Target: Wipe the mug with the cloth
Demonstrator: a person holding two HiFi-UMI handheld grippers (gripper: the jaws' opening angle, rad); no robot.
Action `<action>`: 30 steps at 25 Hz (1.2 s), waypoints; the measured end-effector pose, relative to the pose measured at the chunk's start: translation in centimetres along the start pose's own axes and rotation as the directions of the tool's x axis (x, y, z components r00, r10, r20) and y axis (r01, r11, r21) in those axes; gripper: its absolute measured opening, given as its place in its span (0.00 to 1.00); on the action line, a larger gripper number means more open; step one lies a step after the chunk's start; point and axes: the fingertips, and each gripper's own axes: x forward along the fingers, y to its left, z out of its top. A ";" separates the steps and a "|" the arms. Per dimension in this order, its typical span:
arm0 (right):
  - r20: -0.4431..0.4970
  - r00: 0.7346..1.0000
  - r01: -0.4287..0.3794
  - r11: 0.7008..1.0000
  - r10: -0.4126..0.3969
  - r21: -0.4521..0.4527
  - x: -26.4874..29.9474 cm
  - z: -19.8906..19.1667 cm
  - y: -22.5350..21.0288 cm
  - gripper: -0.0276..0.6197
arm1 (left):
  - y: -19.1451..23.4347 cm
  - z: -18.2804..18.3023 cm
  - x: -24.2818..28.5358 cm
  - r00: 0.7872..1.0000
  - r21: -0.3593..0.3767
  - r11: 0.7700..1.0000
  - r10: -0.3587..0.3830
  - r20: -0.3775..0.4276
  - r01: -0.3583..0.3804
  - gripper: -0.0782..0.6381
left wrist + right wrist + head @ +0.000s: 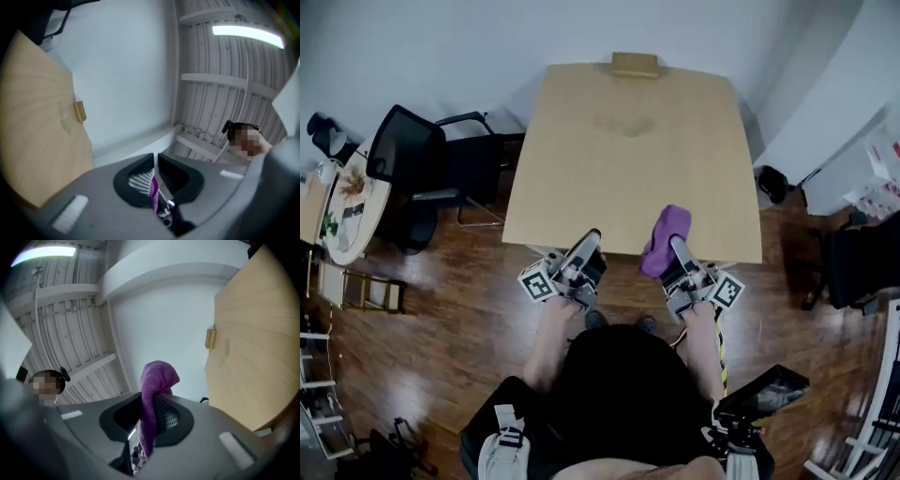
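Seemingly the wiping is not yet starting: the right gripper (152, 401) is clamping a purple terry cloth (667, 234) that is standing up from its jaws over the near edge of the pale wooden table (619, 178), while the left gripper (155, 161) is hovering beside it, jaws nearly together on no mug. No mug is showing anywhere, so the next move is calling for the left gripper to find and steady one.

Grippers (592, 240) (677, 246) x2; cloth (668, 232), table (628, 169) 1 ea.
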 end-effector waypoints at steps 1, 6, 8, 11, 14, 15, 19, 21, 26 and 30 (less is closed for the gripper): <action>0.001 1.000 0.007 1.000 -0.007 -0.008 -0.2 -0.1 0.0 0.14 | 0.0 -0.1 -0.1 1.000 0.001 1.000 0.007 -0.004 -0.007 0.15; -0.017 1.000 0.003 1.000 -0.003 -0.011 0.1 -0.5 0.1 0.14 | -0.2 0.0 -0.5 0.999 0.035 0.999 0.034 -0.012 -0.034 0.15; -0.024 1.000 0.000 1.000 0.000 -0.011 0.3 -0.7 0.1 0.14 | -0.3 0.1 -0.5 0.999 0.044 0.998 0.038 -0.011 -0.037 0.15; -0.028 1.000 -0.001 1.000 0.001 -0.016 0.5 -0.8 0.2 0.14 | -0.3 0.2 -0.6 0.999 0.032 0.999 0.032 -0.006 -0.032 0.15; -0.024 1.000 0.003 1.000 -0.004 -0.020 0.4 -0.8 0.1 0.14 | -0.2 0.1 -0.5 0.999 0.028 0.999 0.034 -0.013 -0.034 0.15; -0.023 1.000 0.004 1.000 -0.005 -0.021 0.3 -0.8 0.1 0.14 | -0.2 0.0 -0.4 0.999 0.023 0.999 0.034 -0.015 -0.033 0.15; -0.019 1.000 0.008 1.000 -0.009 -0.026 0.2 -0.9 0.2 0.14 | -0.4 -0.1 -0.1 0.999 0.022 0.999 0.026 -0.027 -0.025 0.15; -0.017 1.000 0.011 0.999 -0.011 -0.030 0.0 -0.8 0.1 0.14 | -0.3 -0.2 0.0 0.999 0.020 0.999 0.026 -0.030 -0.025 0.15; -0.012 1.000 0.017 0.999 -0.017 -0.027 -0.4 -0.8 0.0 0.14 | 0.1 -0.4 -0.6 0.999 0.003 1.000 0.029 -0.019 -0.029 0.15; -0.012 1.000 0.018 1.000 -0.018 -0.026 -0.3 -0.6 0.0 0.14 | 0.0 -0.4 -0.5 0.999 0.008 1.000 0.031 -0.020 -0.030 0.15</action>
